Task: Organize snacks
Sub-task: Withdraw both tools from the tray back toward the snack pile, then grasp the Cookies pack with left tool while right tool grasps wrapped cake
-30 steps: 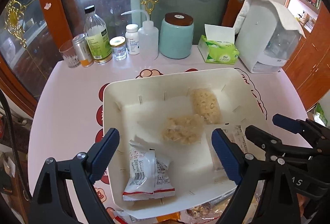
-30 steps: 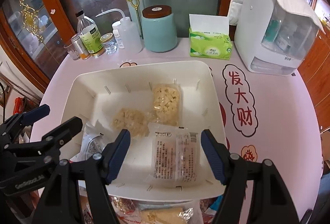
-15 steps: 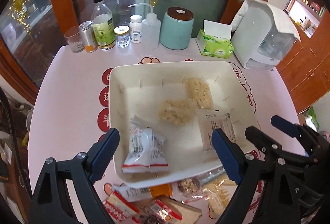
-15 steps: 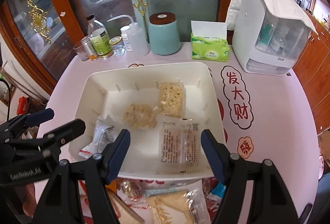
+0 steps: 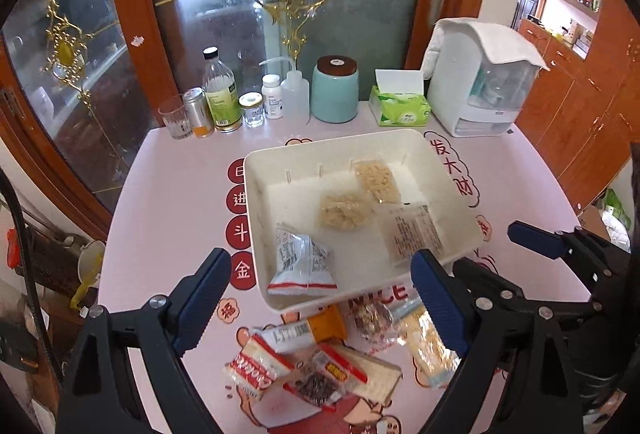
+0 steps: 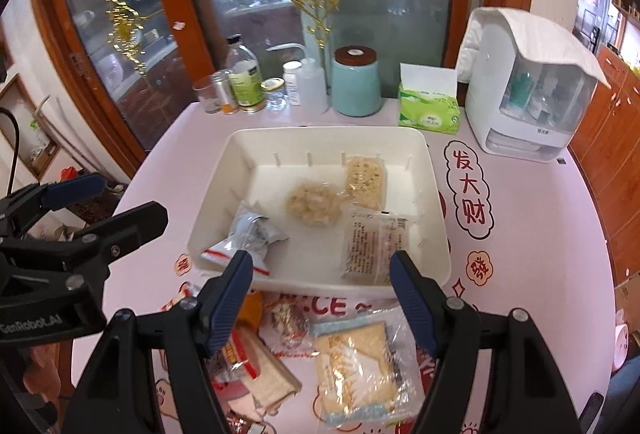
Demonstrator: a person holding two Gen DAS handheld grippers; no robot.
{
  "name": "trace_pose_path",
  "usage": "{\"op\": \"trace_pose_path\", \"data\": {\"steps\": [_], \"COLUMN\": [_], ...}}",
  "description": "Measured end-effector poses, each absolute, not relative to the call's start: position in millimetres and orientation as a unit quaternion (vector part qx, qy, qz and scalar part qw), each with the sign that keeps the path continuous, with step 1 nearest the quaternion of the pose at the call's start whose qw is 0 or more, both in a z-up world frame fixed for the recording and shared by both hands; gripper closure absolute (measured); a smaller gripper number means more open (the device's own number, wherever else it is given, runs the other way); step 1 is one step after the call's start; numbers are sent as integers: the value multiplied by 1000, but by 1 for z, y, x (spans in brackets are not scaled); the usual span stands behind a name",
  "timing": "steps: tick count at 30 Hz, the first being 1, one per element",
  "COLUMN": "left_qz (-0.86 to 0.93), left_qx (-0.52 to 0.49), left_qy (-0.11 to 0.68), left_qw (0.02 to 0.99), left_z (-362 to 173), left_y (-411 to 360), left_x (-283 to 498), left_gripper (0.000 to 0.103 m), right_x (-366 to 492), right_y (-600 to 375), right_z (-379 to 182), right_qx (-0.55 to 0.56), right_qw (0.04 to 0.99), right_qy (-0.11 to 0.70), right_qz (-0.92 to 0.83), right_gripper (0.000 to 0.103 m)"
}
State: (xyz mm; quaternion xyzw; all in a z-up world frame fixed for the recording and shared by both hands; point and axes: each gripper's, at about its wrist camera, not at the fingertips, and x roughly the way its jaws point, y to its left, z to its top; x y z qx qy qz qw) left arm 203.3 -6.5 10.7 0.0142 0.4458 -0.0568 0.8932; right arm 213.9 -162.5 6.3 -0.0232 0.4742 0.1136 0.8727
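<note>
A white tray [image 5: 256, 218] [image 6: 436, 202] stands mid-table and holds several snack packets: a red-and-white pouch [image 5: 300, 262] [image 6: 248, 238], a clear cracker pack [image 5: 412, 234] [image 6: 372, 250], a pale round cake [image 5: 344, 212] [image 6: 312, 204] and a yellow bar [image 5: 378, 180] [image 6: 366, 180]. Loose snacks [image 5: 320, 366] lie in a heap on the table in front of the tray, among them a clear yellow packet [image 6: 356, 362]. My left gripper [image 5: 320, 298] hangs open above the tray's near edge, nothing between its fingers. My right gripper [image 6: 320, 298] is open too, above the heap.
At the back of the pink table [image 5: 176, 194] stand a glass, bottles [image 5: 218, 94], a teal jar [image 5: 335, 90], a green tissue box [image 5: 400, 106] and a white appliance [image 5: 484, 86]. Glass doors in wooden frames rise behind. The table's left edge drops to floor clutter.
Both grippers have pulled back and risen from over the tray; it now looks smaller and farther, and the heap of loose snacks in front of it has come into view.
</note>
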Motion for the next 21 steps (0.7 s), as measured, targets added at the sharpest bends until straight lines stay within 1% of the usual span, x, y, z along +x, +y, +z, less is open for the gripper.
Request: {"op": "trace_pose_path", "data": {"steps": [5, 10, 15, 21], "left_qz": [-59, -52, -44, -23], "left_qx": [21, 12, 6, -2], "left_qy": [442, 456, 489, 551], "left_qw": [895, 888, 871, 834], "left_z": [17, 3, -32, -93], "left_y": [0, 18, 43, 75], "left_x": [168, 143, 122, 106], "left_gripper": [13, 13, 13, 13], "right_x": [187, 162, 141, 122], "right_y": [-156, -145, -137, -130], "right_z": [13, 8, -12, -53], "right_qx": [-38, -61, -98, -124], "right_qw": [874, 870, 860, 836], "right_qy": [464, 463, 469, 501], "right_qz": [137, 159, 173, 188], "right_gripper": [32, 32, 32, 32]}}
